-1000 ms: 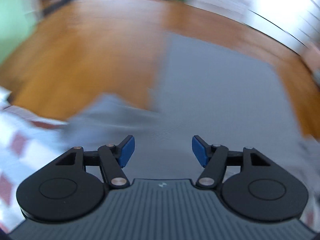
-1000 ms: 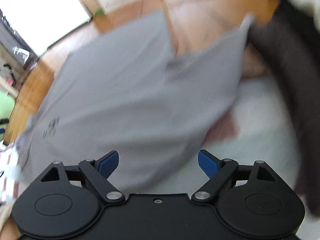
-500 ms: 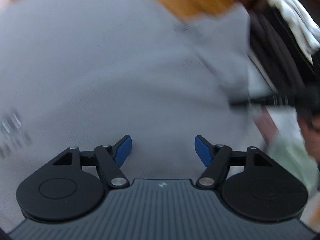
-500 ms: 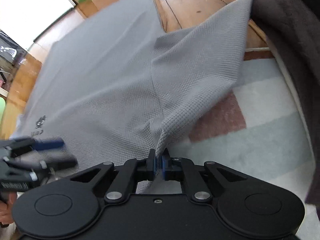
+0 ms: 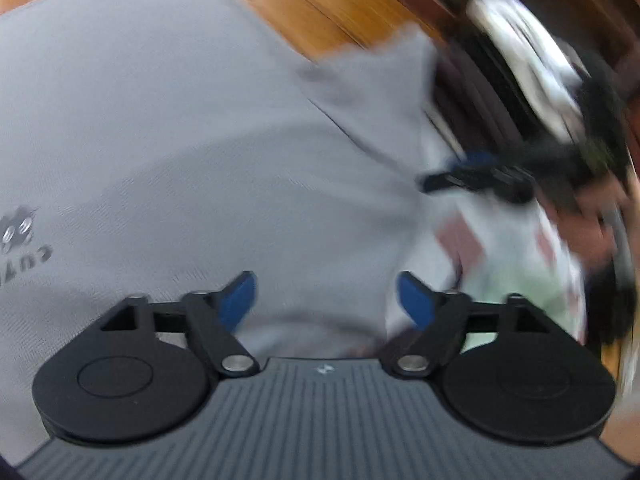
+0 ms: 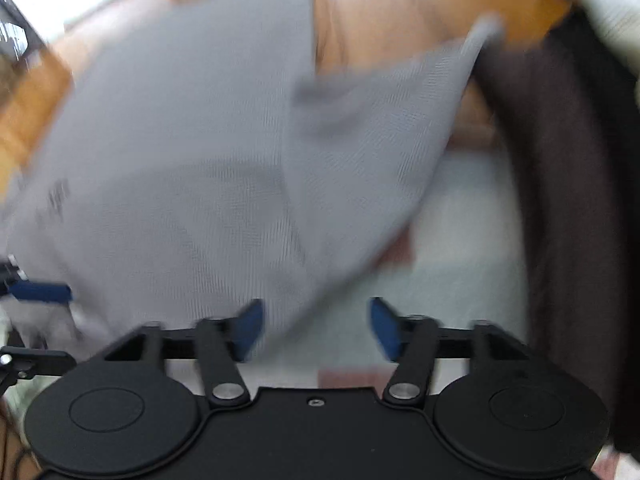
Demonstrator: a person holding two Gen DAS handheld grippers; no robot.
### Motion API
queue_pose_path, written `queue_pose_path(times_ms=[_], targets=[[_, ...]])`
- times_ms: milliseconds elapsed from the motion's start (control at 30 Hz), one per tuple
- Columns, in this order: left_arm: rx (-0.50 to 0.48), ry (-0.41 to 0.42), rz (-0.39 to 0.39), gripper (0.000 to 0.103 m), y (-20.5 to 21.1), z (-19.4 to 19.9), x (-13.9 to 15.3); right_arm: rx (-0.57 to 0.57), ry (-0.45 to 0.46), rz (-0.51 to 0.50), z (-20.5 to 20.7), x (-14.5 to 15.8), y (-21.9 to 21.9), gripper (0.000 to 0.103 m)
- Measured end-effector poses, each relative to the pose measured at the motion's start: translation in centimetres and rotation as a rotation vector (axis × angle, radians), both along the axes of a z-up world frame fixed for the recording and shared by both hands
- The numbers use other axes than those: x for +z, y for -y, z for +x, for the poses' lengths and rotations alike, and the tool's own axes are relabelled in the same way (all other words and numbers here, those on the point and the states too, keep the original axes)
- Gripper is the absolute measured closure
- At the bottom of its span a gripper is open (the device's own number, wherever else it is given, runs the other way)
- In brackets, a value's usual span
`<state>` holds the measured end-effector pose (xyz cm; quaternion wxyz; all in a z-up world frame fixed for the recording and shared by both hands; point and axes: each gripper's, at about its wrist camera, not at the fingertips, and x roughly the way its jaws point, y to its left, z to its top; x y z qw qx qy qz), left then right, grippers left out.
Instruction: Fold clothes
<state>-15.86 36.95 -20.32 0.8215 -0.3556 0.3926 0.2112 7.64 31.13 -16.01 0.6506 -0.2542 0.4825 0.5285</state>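
A grey T-shirt (image 5: 180, 128) with a dark chest print (image 5: 20, 240) lies spread on the floor; it also fills the right wrist view (image 6: 192, 152), its short sleeve (image 6: 392, 128) lying out to the right. My left gripper (image 5: 326, 300) is open just above the shirt's near edge. My right gripper (image 6: 316, 324) is open and empty over the shirt's edge by the sleeve. The right gripper also shows blurred in the left wrist view (image 5: 472, 172), and the left gripper at the left edge of the right wrist view (image 6: 36, 292).
The shirt lies partly on a wooden floor (image 5: 320, 12) and partly on a pale checked rug (image 6: 460, 240). A dark cloth pile (image 6: 568, 184) with a white item (image 6: 604, 4) on top lies right of the sleeve. Both views are motion-blurred.
My right gripper, shut on the shirt's edge half a second ago, has opened and let it go. My left gripper has swung over the shirt toward its near right edge.
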Motion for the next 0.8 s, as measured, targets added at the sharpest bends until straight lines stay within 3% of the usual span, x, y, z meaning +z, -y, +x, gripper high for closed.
queue_pose_path(times_ms=[67,233,367,467,533,567,600,733,800], targets=[[0.099,0.015,-0.030,0.017,-0.5,0.7,-0.9,-0.080,0.010,0.060,1.4,-0.1,-0.2,0.015],[0.115,-0.045,0.062,0.019,-1.4,2.6,-2.5,-0.266,-0.007,0.133,5.5,-2.5,-1.5,0.015],[0.117,-0.050,0.004,0.019,-2.3,2.1,-2.7,-0.319,0.009,0.167,6.6,-4.4,-3.5,0.017],[0.136,-0.087,-0.023,0.020,-2.0,1.1,-2.4,-0.205,0.149,0.217,4.8,-3.3,-5.6,0.037],[0.161,-0.105,-0.040,0.020,-1.9,0.2,-2.1,-0.101,0.274,0.232,3.5,-2.4,-6.6,0.057],[0.167,-0.111,-0.051,0.020,-2.1,-0.1,-2.2,-0.055,0.342,0.243,3.1,-1.5,-6.8,0.087],[0.175,-0.115,-0.063,0.020,-2.3,-0.3,-2.4,-0.029,0.410,0.257,2.5,-0.7,-6.8,0.102],[0.200,-0.091,-0.113,0.019,-3.0,-1.5,-2.5,-0.140,0.490,0.172,4.6,-1.2,-5.0,0.102],[0.199,-0.093,-0.121,0.019,-3.2,-1.4,-2.6,-0.131,0.511,0.127,5.5,-3.0,-5.0,0.103]])
